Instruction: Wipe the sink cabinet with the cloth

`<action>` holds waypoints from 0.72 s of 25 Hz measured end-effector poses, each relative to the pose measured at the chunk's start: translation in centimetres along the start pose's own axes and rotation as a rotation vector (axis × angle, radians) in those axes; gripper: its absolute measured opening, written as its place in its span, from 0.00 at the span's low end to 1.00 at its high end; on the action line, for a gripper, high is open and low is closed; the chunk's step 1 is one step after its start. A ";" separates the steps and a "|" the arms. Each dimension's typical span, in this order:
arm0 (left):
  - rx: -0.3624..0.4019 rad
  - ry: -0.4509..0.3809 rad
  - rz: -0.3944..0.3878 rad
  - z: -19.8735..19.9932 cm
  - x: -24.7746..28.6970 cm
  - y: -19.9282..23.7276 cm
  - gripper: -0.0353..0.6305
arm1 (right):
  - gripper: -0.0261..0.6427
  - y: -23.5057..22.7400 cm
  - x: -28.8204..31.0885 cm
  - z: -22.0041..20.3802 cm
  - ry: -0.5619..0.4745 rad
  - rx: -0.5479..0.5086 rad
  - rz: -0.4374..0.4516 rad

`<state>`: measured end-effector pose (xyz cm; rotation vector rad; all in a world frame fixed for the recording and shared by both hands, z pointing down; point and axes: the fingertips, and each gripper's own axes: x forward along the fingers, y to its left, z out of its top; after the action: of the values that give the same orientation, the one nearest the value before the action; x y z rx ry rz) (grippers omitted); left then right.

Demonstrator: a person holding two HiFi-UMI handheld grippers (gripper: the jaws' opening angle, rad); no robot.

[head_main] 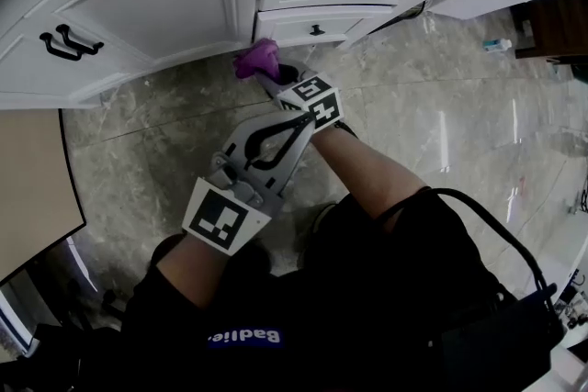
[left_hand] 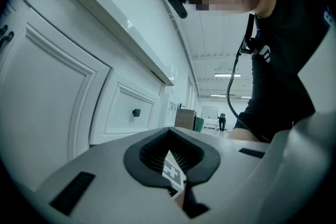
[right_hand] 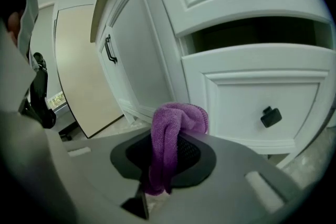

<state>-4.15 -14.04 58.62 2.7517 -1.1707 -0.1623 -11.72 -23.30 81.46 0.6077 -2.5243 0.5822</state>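
The white sink cabinet [head_main: 156,5] fills the top of the head view, with black handles on its door and black knobs on its drawers. My right gripper [head_main: 272,78] is shut on a purple cloth [head_main: 256,60], which sits at the cabinet's bottom edge where the door meets the lower drawer [head_main: 303,28]. In the right gripper view the cloth [right_hand: 176,123] bunches over the right gripper [right_hand: 184,134], close to the lower drawer front [right_hand: 252,86]. My left gripper [head_main: 299,120] is shut and empty just behind the right one. In its own view the left gripper [left_hand: 172,134] points along the cabinet [left_hand: 52,86].
Grey marbled floor [head_main: 413,106] runs below the cabinet. A beige panel [head_main: 28,188] stands at the left. A dark gap [right_hand: 252,31] shows above the lower drawer. A small bottle [head_main: 497,44] and dark furniture [head_main: 551,23] are at the far right. A black cable [head_main: 496,229] loops by the person's side.
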 end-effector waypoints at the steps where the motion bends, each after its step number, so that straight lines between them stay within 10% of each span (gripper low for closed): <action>1: -0.017 0.014 0.003 -0.2 0.1 -0.3 0.06 | 0.12 0.7 -0.9 0.1 -0.003 0.017 0.013; 7: -0.214 0.081 0.107 1.0 -0.1 -2.0 0.06 | 0.12 5.3 -9.2 1.1 0.025 0.051 0.070; 18: -0.242 0.160 0.118 20.9 -2.1 -7.1 0.06 | 0.12 15.1 -27.4 15.6 -0.025 0.126 0.097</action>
<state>-3.84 -9.55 36.93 2.4313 -1.1814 -0.0634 -3.19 -10.35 50.07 0.5413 -2.5659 0.7780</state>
